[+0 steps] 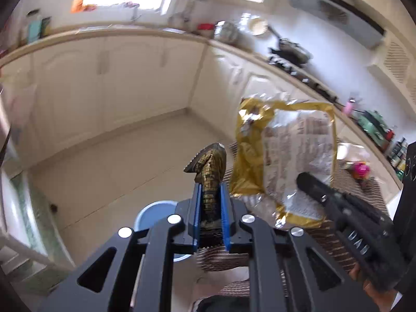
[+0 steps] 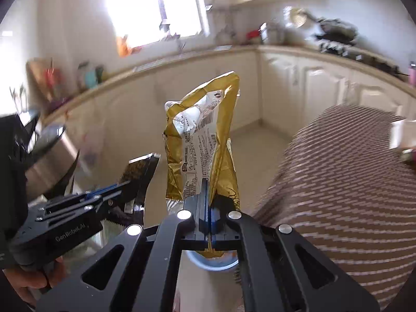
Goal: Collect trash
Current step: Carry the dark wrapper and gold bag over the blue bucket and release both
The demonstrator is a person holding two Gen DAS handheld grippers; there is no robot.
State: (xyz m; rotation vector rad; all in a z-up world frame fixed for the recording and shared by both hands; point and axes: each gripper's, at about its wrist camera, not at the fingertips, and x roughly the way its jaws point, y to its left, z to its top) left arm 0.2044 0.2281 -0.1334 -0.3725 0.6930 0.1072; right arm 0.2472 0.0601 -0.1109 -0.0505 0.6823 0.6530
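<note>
The left hand-held gripper (image 1: pixel 210 200) pinches a dark wrapper (image 1: pixel 209 166); at its 2 o'clock, the right hand-held gripper (image 2: pixel 205 189) clamps a gold bag (image 2: pixel 202 140).

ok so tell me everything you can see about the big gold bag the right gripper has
The gold snack bag is a crinkled foil-look pouch, gold at the edges with a white printed back panel bearing small text and a barcode. It looks empty, its top torn open and folded. It stands upright, pinched at its lower edge by the shut right gripper, in the air above a light blue bin. Nothing else visibly touches it.
</note>
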